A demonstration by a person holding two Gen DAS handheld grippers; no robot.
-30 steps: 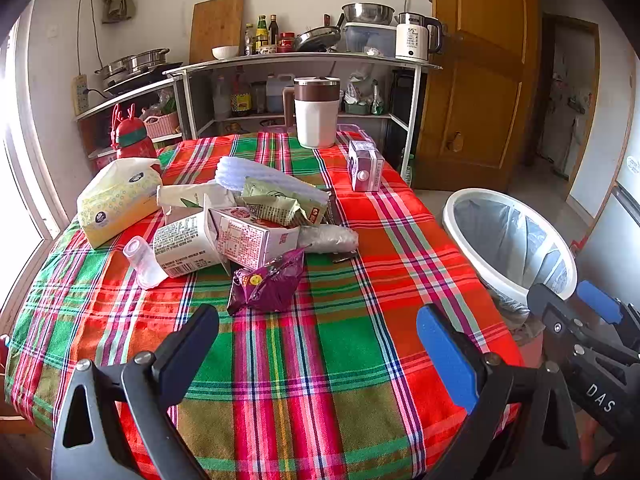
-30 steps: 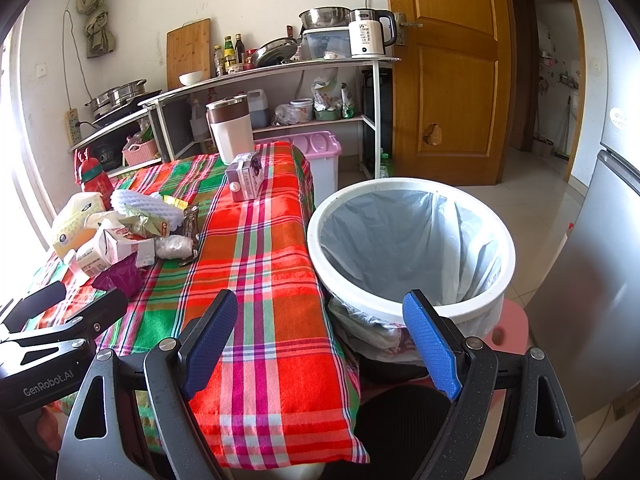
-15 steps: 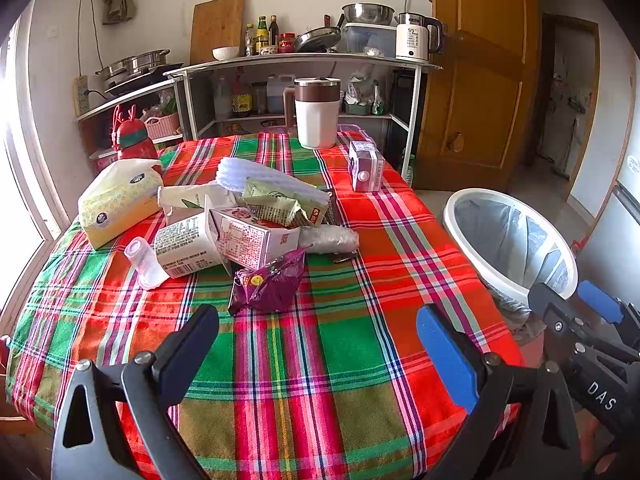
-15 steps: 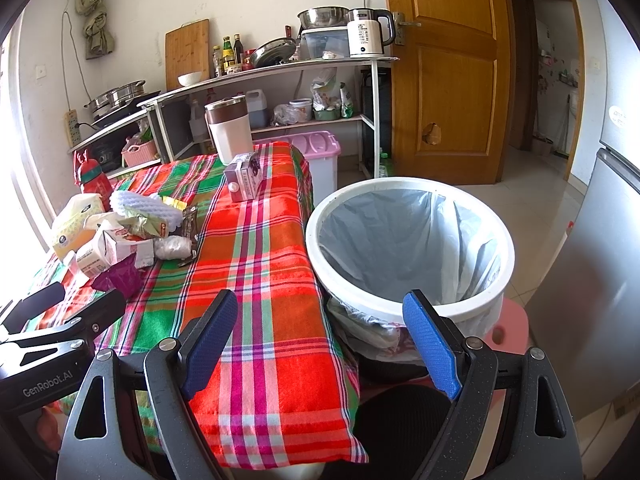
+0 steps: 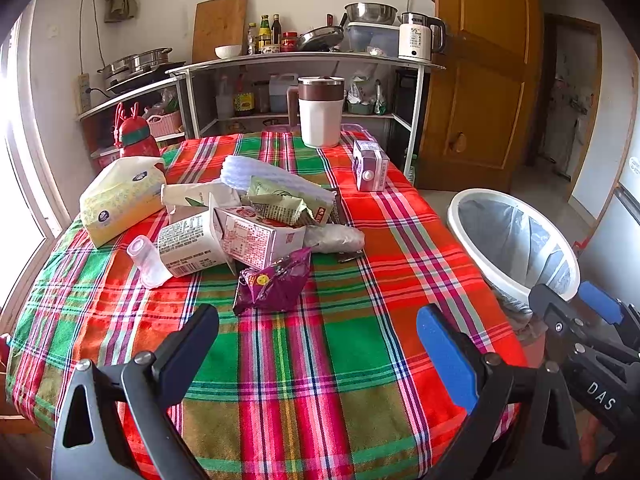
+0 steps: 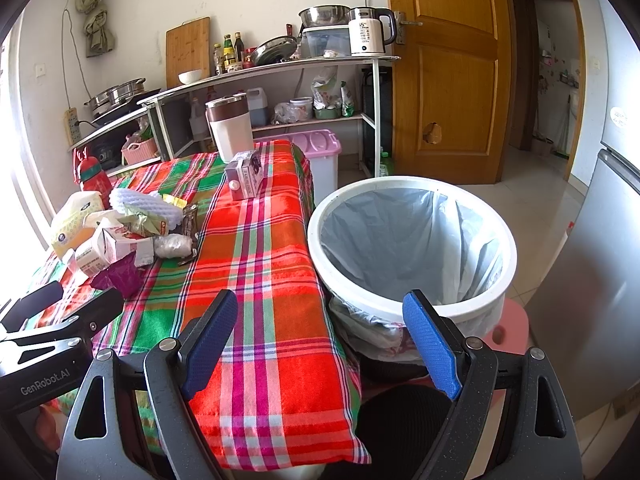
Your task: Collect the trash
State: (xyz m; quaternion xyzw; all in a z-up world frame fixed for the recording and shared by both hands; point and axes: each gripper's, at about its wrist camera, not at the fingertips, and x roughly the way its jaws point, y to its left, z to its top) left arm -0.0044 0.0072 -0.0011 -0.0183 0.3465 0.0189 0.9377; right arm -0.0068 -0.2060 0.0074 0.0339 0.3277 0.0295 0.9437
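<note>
The left gripper (image 5: 316, 336) was held with its fingers spread wide and nothing between them, above the near part of the checked tablecloth (image 5: 360, 360); the right gripper (image 6: 320, 328) was also spread and empty, near the white bin (image 6: 412, 240) beside the table. The trash was heaped in the middle of the cloth, and the purple wrapper (image 5: 274, 282) lay nearest, a little apart from the heap. It was judged the best first thing to be taken: the fingers should be lowered around its crumpled body and closed gently. The torn carton (image 5: 256, 236) and a small plastic cup (image 5: 146, 262) lay close behind and could be pushed. The tissue pack (image 5: 120, 200), purple milk box (image 5: 370, 166) and tumbler (image 5: 321, 112) were probably not trash.
</note>
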